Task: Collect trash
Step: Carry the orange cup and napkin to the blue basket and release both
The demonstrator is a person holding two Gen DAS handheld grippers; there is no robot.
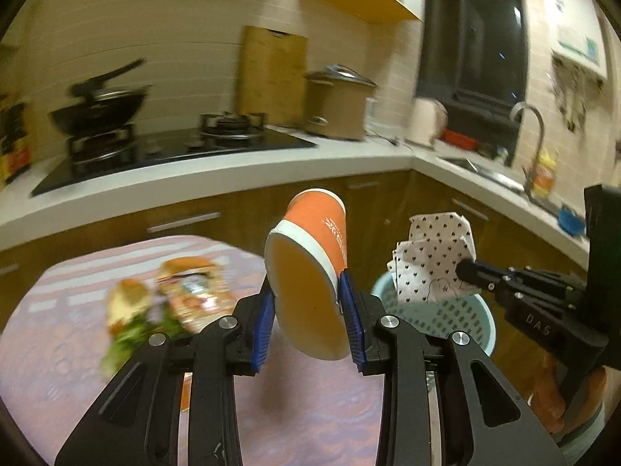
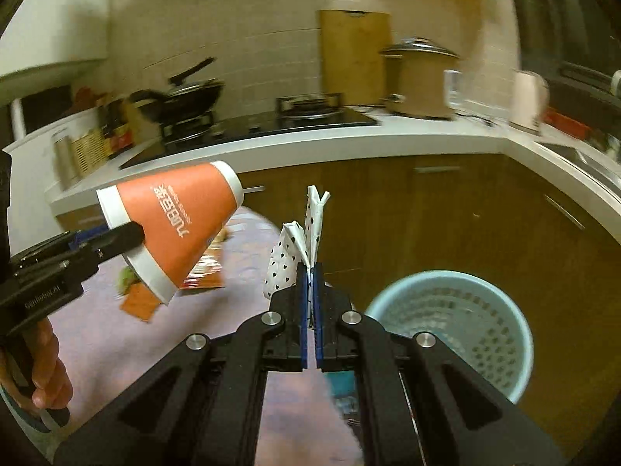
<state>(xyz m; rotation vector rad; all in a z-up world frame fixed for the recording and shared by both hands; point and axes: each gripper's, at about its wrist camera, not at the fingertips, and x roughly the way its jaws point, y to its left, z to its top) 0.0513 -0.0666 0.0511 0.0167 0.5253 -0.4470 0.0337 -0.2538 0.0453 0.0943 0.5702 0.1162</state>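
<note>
Trash in transit: orange paper cup (image 1: 310,264) and heart-print napkin (image 2: 306,248), both held aloft.

Cup, white printed lettering unreadable, is pinched at its rim by the left gripper (image 1: 308,310) over the table edge (image 1: 58,369). Napkin is clamped in the fully closed right gripper (image 2: 309,310). Beyond, a pale blue perforated bin (image 2: 465,322), seemingly empty, is stood before wooden cabinets; food wrappers (image 1: 190,287) are left on the table.

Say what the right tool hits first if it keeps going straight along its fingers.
Probably the brown cabinet front under the counter. The right tool, shut on the dotted napkin, points left of the blue basket and seems to pass above it; depth is unclear.
</note>
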